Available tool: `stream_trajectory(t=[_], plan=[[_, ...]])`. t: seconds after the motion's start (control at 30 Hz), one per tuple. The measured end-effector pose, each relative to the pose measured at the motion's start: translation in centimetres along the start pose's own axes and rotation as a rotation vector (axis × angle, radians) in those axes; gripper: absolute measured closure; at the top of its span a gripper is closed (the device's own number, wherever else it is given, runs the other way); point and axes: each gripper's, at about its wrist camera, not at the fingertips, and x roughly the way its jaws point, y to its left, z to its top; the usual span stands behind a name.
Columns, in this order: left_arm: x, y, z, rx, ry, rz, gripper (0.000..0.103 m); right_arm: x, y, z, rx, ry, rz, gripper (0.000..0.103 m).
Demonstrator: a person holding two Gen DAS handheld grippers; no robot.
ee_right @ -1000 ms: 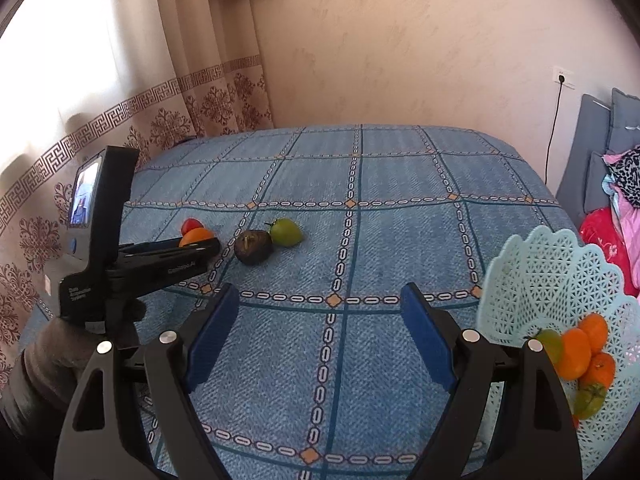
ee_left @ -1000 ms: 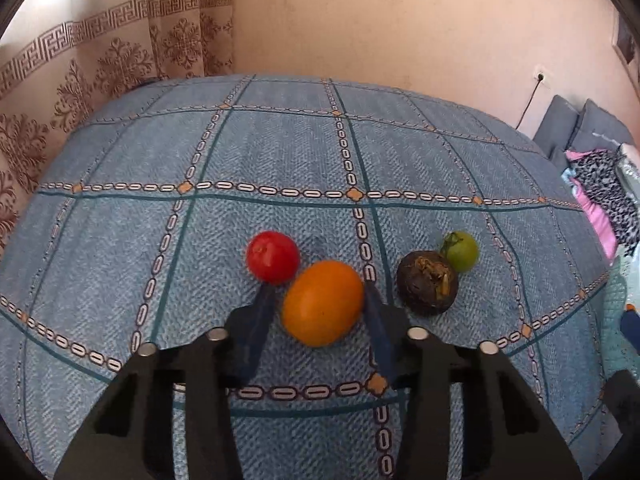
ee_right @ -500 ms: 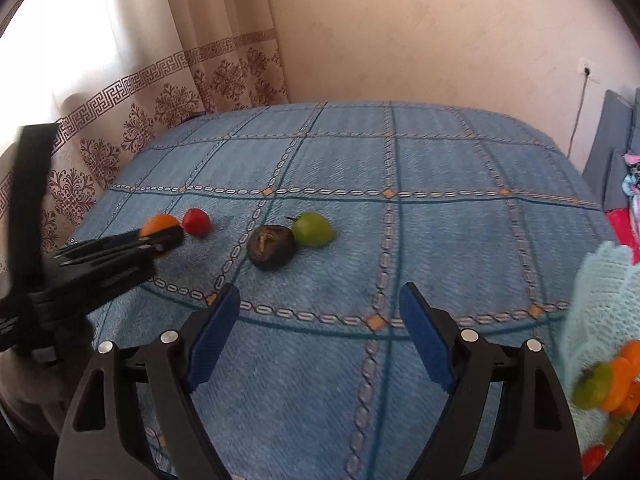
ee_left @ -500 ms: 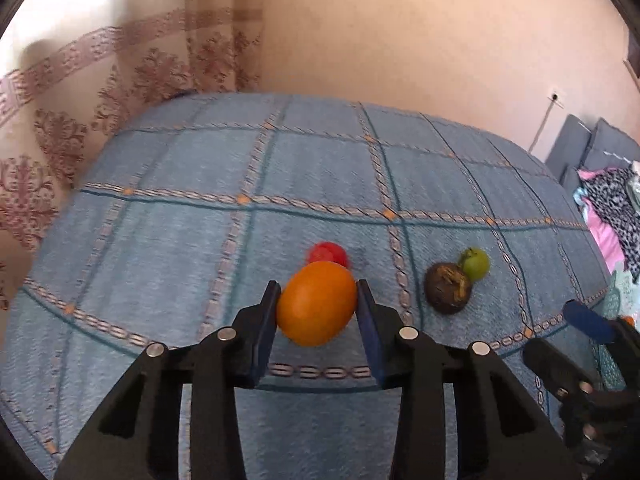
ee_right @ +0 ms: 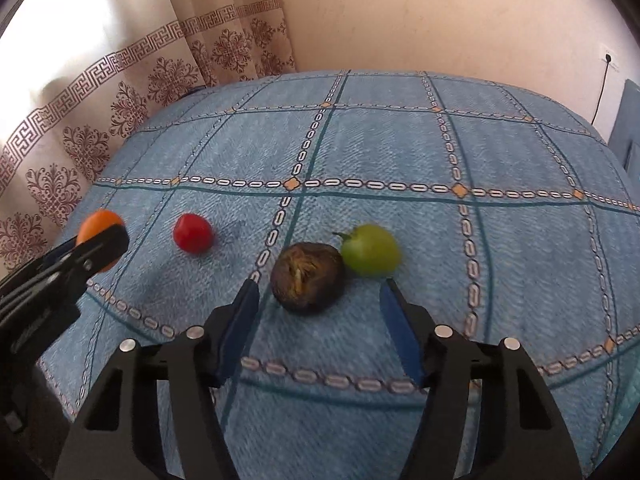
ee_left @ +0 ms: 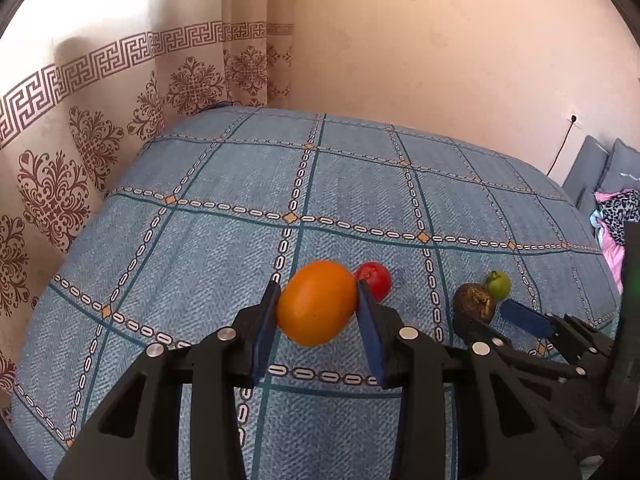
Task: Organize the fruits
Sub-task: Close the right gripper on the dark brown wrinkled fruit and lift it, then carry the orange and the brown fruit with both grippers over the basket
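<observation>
Two picks at once: orange fruit (ee_left: 316, 304) is clamped in left tongs (ee_left: 316, 312); right tongs (ee_right: 316, 300), closing but apart, must straddle the dark fruit (ee_right: 307, 278).

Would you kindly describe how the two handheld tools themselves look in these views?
Both look alike. The left tool and the right tool each have matte black plastic linkage arms with triangular cut-outs and round silver pivot pins. Each ends in two flat blue fingers. No cables or sleeves are visible; faint lettering on the left tool's body is unreadable.
</observation>
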Motion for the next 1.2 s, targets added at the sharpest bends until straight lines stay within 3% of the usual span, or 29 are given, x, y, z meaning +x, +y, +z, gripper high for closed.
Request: stream_trajectory(t=[0.1, 0.2, 0.33, 0.57, 0.87, 1.2], plan=[[0.2, 0.1, -0.1, -0.007, 0.003, 0.007, 0.064, 0.5, 0.3, 0.4, -0.005, -0.007, -0.016, 0.038], [0.2, 0.2, -0.3, -0.011, 0.005, 0.018, 0.065, 0.8, 0.6, 0.6, -0.026, -0.012, -0.059, 0.048], [0.4, 0.3, -0.4, -0.016, 0.009, 0.018, 0.064, 0.5, 0.8, 0.2, -0.047, -0.015, -0.046, 0.062], [0.8, 0.4, -0.6, -0.019, 0.02, 0.017, 0.064, -1.3, -0.2, -1.3, -0.013, -0.017, -0.018, 0.062], [0.2, -0.7, -1.0, 0.009, 0.016, -0.004, 0.064, -6.5, -1.0, -3.5, 0.028, -0.084, 0.031, 0.062], [-2.7, -2.4, -2.6, 0.05, -0.005, -0.053, 0.064, -11.1, -1.6, -5.1, 0.053, -0.145, 0.053, 0.062]])
